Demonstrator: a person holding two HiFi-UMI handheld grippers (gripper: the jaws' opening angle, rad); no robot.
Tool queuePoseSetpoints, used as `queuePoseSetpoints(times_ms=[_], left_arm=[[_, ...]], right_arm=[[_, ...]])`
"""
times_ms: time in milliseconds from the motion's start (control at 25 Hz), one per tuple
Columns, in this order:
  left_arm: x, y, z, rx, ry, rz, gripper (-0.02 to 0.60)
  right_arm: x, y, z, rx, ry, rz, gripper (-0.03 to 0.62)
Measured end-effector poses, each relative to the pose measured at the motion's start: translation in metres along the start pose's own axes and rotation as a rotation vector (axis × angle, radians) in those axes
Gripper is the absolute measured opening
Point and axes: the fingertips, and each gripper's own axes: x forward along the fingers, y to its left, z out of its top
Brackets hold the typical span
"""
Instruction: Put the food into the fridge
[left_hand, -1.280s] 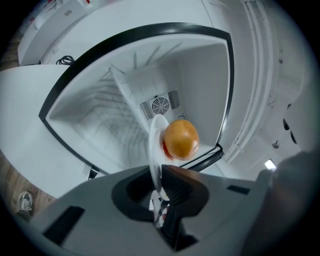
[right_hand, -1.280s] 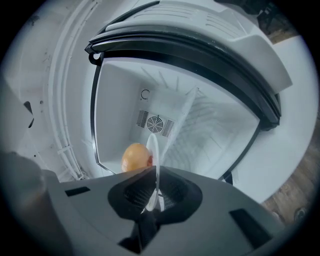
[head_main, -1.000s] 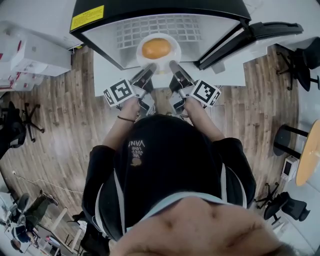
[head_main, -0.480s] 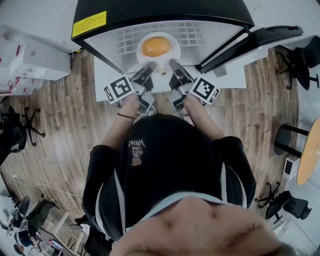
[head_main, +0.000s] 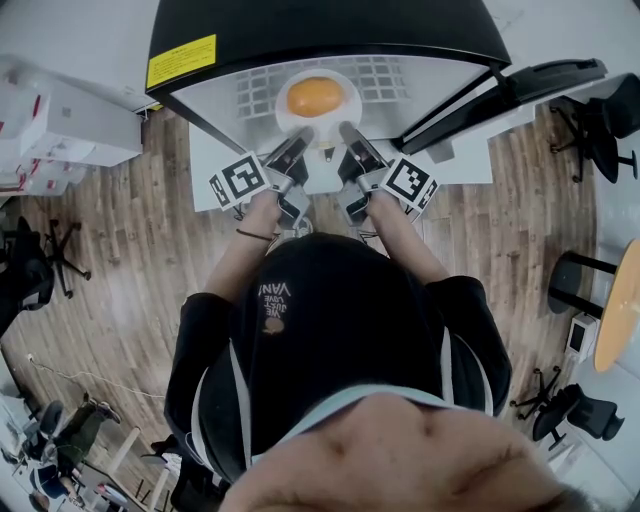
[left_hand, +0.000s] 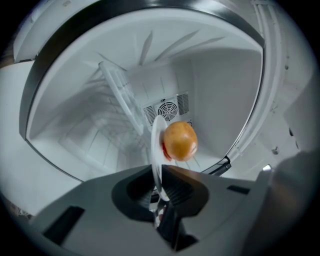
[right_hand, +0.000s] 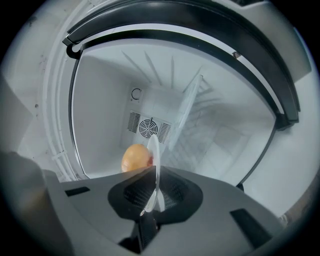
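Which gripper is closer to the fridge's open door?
Right. Both are shut on the near rim of the plate: the right gripper on the side toward the open door, the left gripper on the side away from it.

Wood-plank floor (head_main: 120, 250), black office chairs (head_main: 602, 128) at right, white boxes (head_main: 62, 125) at left.

Bright, even light; fisheye-warped edges
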Motion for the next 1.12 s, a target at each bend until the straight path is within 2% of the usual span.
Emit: queuePoseSetpoints(times_ms=[320,480,600,800,1120], left_arm=[[0.003,0.0,0.005,-0.013,0.003,-0.005,0.038],[0.004,-0.001,0.008,-0.019,-0.005,-0.012,0.038],[0.005,0.0,0.009,-0.018,-0.008,-0.015,0.038],[0.007,0.0,0.01,-0.039,-0.014,-0.016,0.038],[0.009,0.003,0.012,-0.068,-0.019,-0.028,0.04]], right_arm=[[0.002,-0.007,0.004,0.007,0.003,-0.036,0.02],[0.007,-0.002,0.005,0.023,-0.004,-0.005,0.02],[0.005,-0.008,0.007,0.01,-0.004,-0.044,0.02],[0.01,-0.004,0.006,0.056,-0.016,-0.004,0.02],[0.012,-0.01,0.007,0.074,-0.025,-0.023,0.02]])
